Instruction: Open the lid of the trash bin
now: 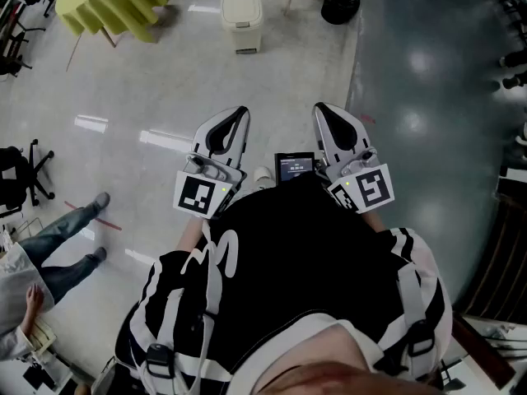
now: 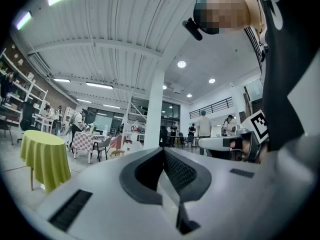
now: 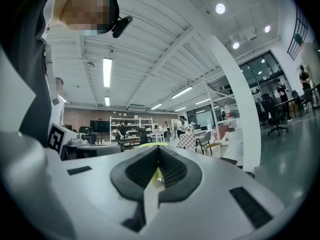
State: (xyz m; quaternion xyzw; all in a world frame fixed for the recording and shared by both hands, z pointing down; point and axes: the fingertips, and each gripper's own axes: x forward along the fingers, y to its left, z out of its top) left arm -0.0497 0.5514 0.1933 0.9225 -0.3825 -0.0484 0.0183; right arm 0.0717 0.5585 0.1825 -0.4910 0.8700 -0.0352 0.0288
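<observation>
The cream trash bin [image 1: 241, 16] stands on the pale floor far ahead in the head view, with its lid down. Both grippers are held close to the person's chest, well short of the bin. My left gripper [image 1: 240, 113] points toward it with its jaws together and nothing between them. My right gripper [image 1: 320, 109] lies parallel beside it, also shut and empty. In the left gripper view the left gripper [image 2: 162, 150] looks level across the hall. The right gripper [image 3: 159, 150] does likewise in its own view. Neither gripper view shows the bin clearly.
A table with a yellow-green cloth [image 1: 114, 3] stands left of the bin, and a black round object [image 1: 339, 5] right of it. A person [image 1: 62, 233] and an office chair [image 1: 23, 179] are at the left. Dark flooring [image 1: 436, 97] begins on the right. A white column [image 2: 154, 109] rises ahead.
</observation>
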